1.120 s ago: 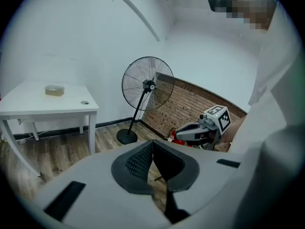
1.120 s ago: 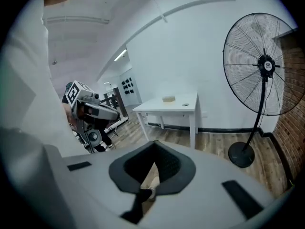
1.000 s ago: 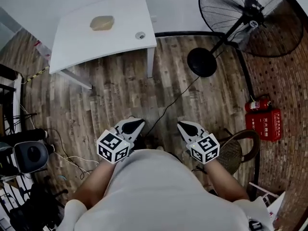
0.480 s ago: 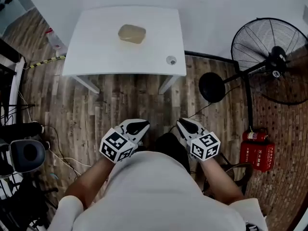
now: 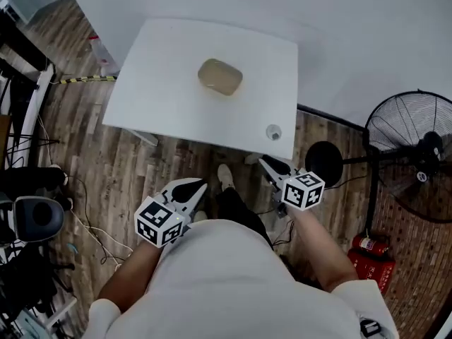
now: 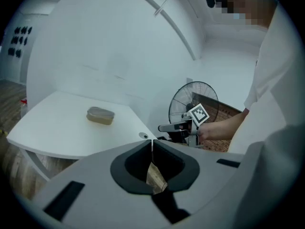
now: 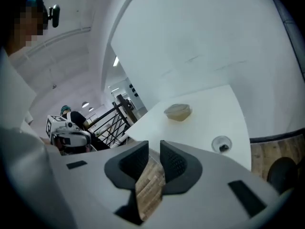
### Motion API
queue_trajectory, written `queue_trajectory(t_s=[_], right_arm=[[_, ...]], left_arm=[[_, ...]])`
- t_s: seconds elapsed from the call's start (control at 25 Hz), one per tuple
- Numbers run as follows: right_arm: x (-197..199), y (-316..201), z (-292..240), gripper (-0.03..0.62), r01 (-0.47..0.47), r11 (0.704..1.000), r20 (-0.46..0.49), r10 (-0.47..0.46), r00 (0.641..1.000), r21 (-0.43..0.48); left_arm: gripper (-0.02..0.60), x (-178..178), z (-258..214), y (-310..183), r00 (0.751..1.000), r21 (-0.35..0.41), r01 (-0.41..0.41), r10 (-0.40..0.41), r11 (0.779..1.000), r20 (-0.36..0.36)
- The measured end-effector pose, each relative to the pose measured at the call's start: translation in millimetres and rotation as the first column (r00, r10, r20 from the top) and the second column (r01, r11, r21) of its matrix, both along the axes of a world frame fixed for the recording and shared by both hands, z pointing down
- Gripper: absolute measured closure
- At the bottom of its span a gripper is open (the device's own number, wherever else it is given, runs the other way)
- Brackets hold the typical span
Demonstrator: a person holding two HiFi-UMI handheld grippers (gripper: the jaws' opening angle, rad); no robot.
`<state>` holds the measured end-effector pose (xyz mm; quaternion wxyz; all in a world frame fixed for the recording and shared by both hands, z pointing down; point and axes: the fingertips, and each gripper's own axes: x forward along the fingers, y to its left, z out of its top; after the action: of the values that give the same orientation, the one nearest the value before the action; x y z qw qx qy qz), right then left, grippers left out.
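Left gripper (image 5: 195, 186) closed, right gripper (image 5: 265, 163) narrowly apart, both empty; legs of table (image 5: 169, 83) mostly hidden.

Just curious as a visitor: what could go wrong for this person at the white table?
The right gripper hangs close to the table edge and might knock it. The left gripper has its jaws together, so it could shove the tan container rather than grasp it. Loose cables on the floor could catch a foot.

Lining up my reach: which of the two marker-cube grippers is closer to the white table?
The right gripper: its tips sit at the white table front edge, while the left gripper hangs back over the wooden floor.
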<state>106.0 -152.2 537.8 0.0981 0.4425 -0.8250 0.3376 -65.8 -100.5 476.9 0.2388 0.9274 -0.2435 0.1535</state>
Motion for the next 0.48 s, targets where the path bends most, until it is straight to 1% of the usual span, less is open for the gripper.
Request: queue_trajectory(t_s=[0.12, 0.24, 0.32, 0.4, 0.48], right_arm=[[16.3, -74.8, 6.0, 0.49, 0.037, 0.999, 0.06, -0.035, 0.998, -0.037], [33.2, -146.2, 11.0, 0.48, 0.064, 0.996, 0.1, -0.057, 0.993, -0.062], [37.5, -188.2, 18.6, 0.464, 0.086, 0.992, 0.127, -0.075, 0.989, -0.088], [39.4, -225.3, 28.4, 0.434, 0.113, 0.986, 0.163, -0.093, 0.982, -0.122], [40.3, -259.9, 35.4, 0.427, 0.142, 0.979, 0.193, -0.113, 0.975, -0.143]], left_arm=[[0.561, 9.6, -9.5, -44.5, 0.998, 0.01, 0.056, -0.056, 0.998, 0.032], [0.561, 23.8, -20.5, -89.4, 0.993, 0.031, 0.105, -0.106, 0.994, 0.057], [0.561, 30.0, -25.3, -113.6, 0.988, 0.033, 0.139, -0.141, 0.99, 0.065], [0.561, 34.9, -28.4, -133.1, 0.982, 0.031, 0.171, -0.173, 0.985, 0.076], [0.561, 39.1, -28.6, -150.2, 0.975, 0.022, 0.207, -0.208, 0.978, 0.084]])
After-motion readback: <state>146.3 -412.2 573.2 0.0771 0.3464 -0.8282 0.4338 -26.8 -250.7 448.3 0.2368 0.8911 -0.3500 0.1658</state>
